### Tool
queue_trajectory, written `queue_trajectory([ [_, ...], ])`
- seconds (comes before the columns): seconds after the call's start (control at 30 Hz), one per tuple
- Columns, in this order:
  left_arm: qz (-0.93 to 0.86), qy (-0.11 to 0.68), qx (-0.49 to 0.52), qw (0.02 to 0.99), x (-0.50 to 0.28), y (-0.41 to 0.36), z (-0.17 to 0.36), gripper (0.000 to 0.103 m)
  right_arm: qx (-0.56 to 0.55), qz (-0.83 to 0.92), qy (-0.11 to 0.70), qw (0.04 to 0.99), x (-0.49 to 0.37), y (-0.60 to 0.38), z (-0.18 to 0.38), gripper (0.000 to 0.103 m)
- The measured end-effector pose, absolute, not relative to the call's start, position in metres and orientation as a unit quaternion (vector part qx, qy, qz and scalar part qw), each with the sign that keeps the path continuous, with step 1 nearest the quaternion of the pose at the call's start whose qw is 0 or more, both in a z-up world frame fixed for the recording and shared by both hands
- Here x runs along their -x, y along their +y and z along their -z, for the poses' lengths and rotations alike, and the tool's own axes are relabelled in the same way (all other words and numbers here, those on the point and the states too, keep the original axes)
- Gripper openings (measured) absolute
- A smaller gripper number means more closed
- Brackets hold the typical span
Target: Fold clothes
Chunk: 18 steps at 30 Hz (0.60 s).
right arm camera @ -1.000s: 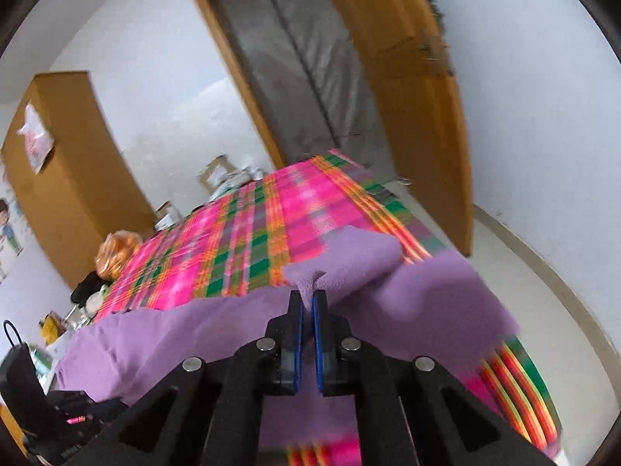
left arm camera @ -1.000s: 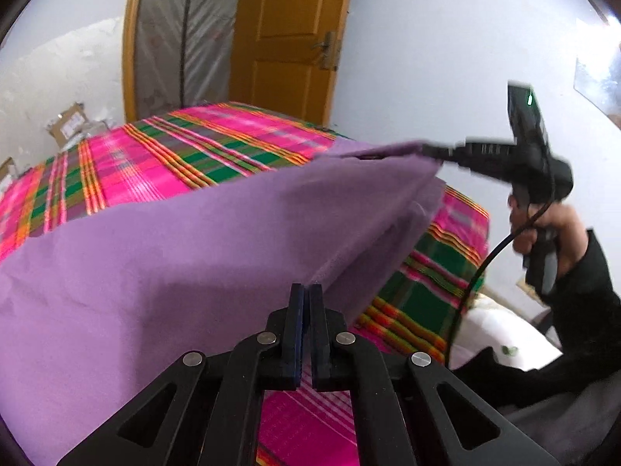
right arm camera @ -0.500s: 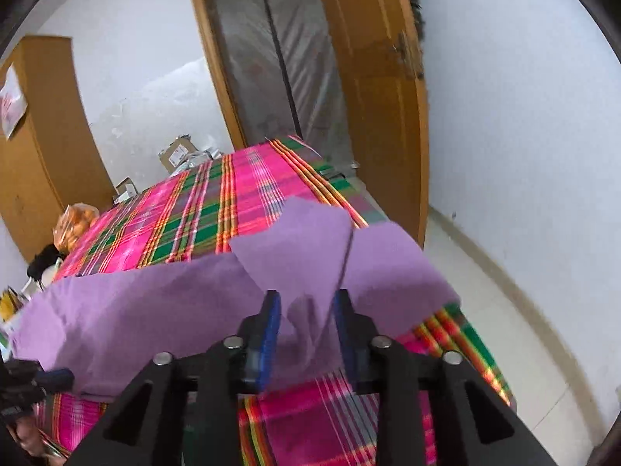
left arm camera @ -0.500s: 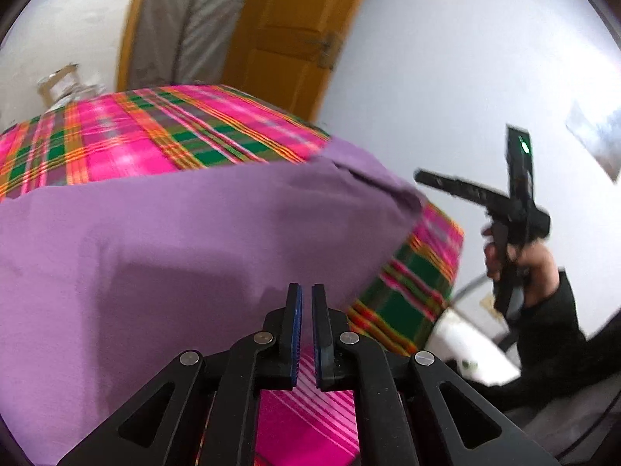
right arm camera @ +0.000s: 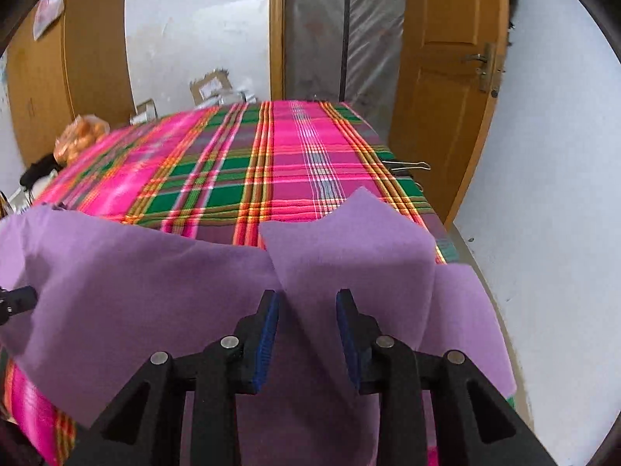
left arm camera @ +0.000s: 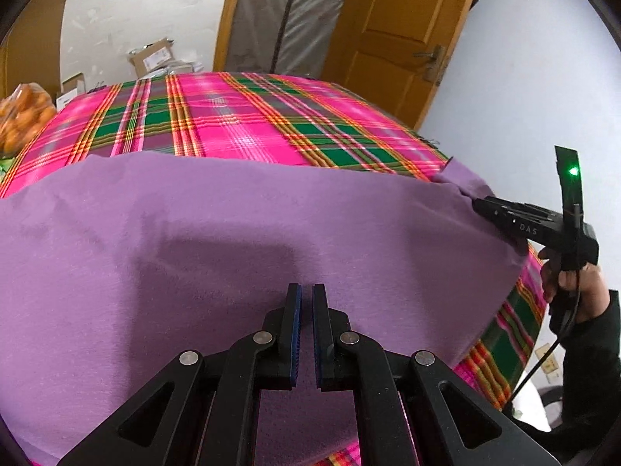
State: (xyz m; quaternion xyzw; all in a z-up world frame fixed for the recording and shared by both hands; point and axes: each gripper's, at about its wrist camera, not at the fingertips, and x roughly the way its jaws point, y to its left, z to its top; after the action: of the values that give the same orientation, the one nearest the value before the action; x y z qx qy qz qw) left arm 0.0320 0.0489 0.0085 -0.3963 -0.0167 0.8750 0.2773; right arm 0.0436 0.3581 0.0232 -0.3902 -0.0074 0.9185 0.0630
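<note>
A: In the left wrist view, where does the purple cloth [left arm camera: 240, 240] lie?

B: It is spread over the near part of the plaid-covered table [left arm camera: 233, 120], from the left edge across to the right corner, where it hangs over the side. The far half of the plaid cover is bare.

A: And the left gripper [left arm camera: 306, 299]?

B: It hangs over the near middle of the cloth. Its jaws stand a narrow slit apart, and nothing is seen between the blue pads; whether the tips touch the fabric cannot be told.

A: Is the other tool in that view?

B: Yes. The right gripper [left arm camera: 481, 206] reaches in at the table's right corner, with its tips at the cloth's bunched edge. A hand [left arm camera: 570, 279] in a dark sleeve holds its grip.

A: What does the right wrist view show?

B: The right gripper [right arm camera: 308, 303] has its jaws wide apart, holding nothing. A flap of the cloth [right arm camera: 349, 248] lies folded back toward the table's middle, and its near part runs between and beneath the two fingers. The rest of the cloth spreads left along the near edge and drapes over the right corner.

A: Anything else?

B: The tip of the left gripper [right arm camera: 19, 299] shows at the left rim, by the cloth's edge. Behind the table stands a wooden door [right arm camera: 446, 77], and cardboard boxes [right arm camera: 209, 85] sit by the wall.
</note>
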Motion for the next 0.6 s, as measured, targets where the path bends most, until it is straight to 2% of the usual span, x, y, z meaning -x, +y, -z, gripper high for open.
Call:
queue_trajectory([
  [0.07,-0.877,-0.013,0.394,0.275,-0.031,0.051,-0.008,0.005,0.402,-0.914,-0.016,0.063,-0.035,0.359,-0.018,0.031],
  [0.1,-0.878,-0.011,0.393,0.274,-0.031,0.052,-0.007,0.005,0.399,-0.915,-0.009,0.062,-0.035,0.363,-0.019,0.028],
  [0.13,-0.879,-0.009,0.392,0.273,-0.032,0.053,-0.007,0.005,0.394,-0.917,0.000,0.063,-0.037,0.368,-0.020,0.013],
  [0.17,-0.879,-0.009,0.391,0.273,-0.032,0.053,-0.007,0.005,0.388,-0.919,0.009,0.063,-0.038,0.372,-0.021,0.005],
  [0.43,-0.876,-0.022,0.394,0.277,-0.029,0.052,-0.006,0.005,0.287,-0.938,0.146,0.127,-0.095,0.444,-0.048,0.005],
  [0.53,-0.875,-0.027,0.395,0.279,-0.028,0.051,-0.005,0.005,0.258,-0.924,0.227,0.170,-0.134,0.479,-0.040,0.003],
  [0.6,-0.874,-0.031,0.395,0.280,-0.027,0.050,-0.005,0.005,0.258,-0.911,0.277,0.164,-0.144,0.493,-0.025,0.003],
])
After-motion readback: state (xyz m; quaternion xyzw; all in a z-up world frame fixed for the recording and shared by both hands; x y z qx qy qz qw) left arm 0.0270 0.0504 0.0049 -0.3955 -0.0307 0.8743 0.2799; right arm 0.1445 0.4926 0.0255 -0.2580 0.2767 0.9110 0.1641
